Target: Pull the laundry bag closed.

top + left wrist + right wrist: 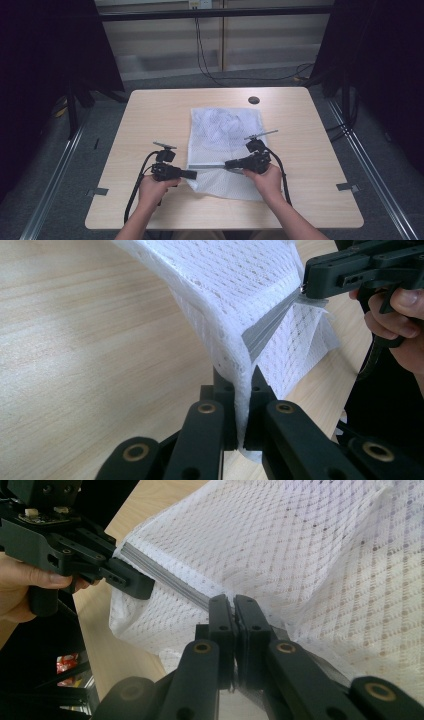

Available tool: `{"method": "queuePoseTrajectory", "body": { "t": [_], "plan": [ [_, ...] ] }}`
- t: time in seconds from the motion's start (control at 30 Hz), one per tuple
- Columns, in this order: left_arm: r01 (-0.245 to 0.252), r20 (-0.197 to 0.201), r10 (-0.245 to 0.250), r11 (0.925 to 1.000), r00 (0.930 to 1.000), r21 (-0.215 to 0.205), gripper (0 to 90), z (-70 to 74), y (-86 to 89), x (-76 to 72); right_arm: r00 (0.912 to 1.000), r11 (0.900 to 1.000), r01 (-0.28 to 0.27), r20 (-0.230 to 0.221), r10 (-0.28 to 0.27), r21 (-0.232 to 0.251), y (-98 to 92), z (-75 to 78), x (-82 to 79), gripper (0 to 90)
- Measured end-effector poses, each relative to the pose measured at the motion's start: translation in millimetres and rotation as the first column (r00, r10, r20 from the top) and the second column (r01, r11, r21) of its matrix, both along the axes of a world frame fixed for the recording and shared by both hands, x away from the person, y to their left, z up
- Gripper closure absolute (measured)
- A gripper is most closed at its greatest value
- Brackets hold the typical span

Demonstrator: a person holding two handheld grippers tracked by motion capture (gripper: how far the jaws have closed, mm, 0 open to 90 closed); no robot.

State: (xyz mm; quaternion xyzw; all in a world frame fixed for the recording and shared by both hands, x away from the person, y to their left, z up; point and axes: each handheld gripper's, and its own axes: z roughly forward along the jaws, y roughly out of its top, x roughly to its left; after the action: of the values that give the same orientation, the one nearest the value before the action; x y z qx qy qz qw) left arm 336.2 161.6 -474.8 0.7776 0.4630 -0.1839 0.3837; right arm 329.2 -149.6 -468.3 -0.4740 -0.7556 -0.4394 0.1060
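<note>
A white mesh laundry bag (225,135) lies flat in the middle of the wooden table (150,115), with a grey zipper strip (207,165) across its near part. My left gripper (192,174) is shut on the bag's left edge at the zipper end; white mesh (250,300) is pinched between its jaws (244,385). My right gripper (229,164) is shut on the zipper strip from the right; its jaws (233,605) clamp the grey band (170,580). The strip is lifted slightly off the table between the two grippers, each held by a hand.
A round dark hole (254,100) sits near the table's far edge. Black curtains hang at both sides. Cables (210,65) run over the floor behind the table. Metal brackets (347,187) stick out at the table's side edges.
</note>
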Motion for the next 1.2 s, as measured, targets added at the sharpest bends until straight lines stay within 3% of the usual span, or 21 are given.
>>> {"method": "queuePoseTrajectory", "body": {
  "t": [0.03,0.33,0.47,0.57,0.63,0.9,0.93,0.97,1.03,1.13,1.2],
  "plan": [
    [-0.005,-0.013,0.005,0.9999,0.9999,-0.009,89.1,0.2,-0.8,-0.7,1.0,1.0,0.0,0.0,0.0,0.002,-0.5,-0.3,-0.3,87.1],
    [-0.025,-0.014,0.024,0.9996,0.9996,-0.013,89.1,-0.2,-0.7,-1.1,1.0,1.0,0.003,-0.001,-0.003,0.007,-5.2,0.2,-1.7,87.1],
    [0.003,0.002,-0.003,1.0,1.0,0.008,89.1,-0.7,1.1,-0.5,1.0,1.0,0.007,-0.005,-0.007,0.02,-7.1,-2.5,-1.4,87.1],
    [0.004,-0.001,-0.004,1.0,1.0,0.004,89.1,-0.5,1.4,-0.4,1.0,1.0,0.006,-0.001,-0.006,0.018,-6.8,-2.2,-2.0,87.1],
    [-0.024,-0.012,0.024,0.9996,0.9996,-0.015,89.1,-0.1,-0.8,-1.8,1.0,1.0,0.007,-0.002,-0.007,0.021,-7.3,-2.2,-1.8,87.1],
    [-0.006,-0.01,0.006,1.0,0.9999,-0.001,89.1,0.2,1.3,-1.3,1.0,1.0,0.007,-0.003,-0.007,0.013,-8.6,-3.1,-1.5,87.1],
    [-0.007,-0.002,0.007,1.0,1.0,0.004,89.1,0.0,3.1,-0.6,0.9999,1.0,0.011,-0.006,-0.011,0.011,-9.4,-3.1,-1.6,87.1],
    [-0.028,-0.019,0.027,0.9995,0.9994,-0.012,89.1,0.5,2.5,-1.6,0.9999,1.0,0.013,-0.005,-0.013,0.009,-11.6,-3.3,-1.5,87.1],
    [-0.011,0.002,0.011,0.9999,0.9999,0.004,89.1,0.1,6.5,0.3,0.9997,1.0,0.022,-0.006,-0.022,0.006,-15.1,-3.0,-1.8,87.1],
    [-0.047,-0.012,0.047,0.9987,0.9988,-0.018,89.1,1.1,7.3,0.0,0.9994,0.999,0.034,0.0,-0.034,0.011,-23.2,-3.0,-2.4,87.1],
    [-0.03,-0.006,0.03,0.9995,0.9995,-0.011,89.1,0.6,7.4,0.3,0.9994,0.999,0.034,-0.001,-0.034,0.015,-25.6,-2.7,-3.2,87.1]
  ]
}}
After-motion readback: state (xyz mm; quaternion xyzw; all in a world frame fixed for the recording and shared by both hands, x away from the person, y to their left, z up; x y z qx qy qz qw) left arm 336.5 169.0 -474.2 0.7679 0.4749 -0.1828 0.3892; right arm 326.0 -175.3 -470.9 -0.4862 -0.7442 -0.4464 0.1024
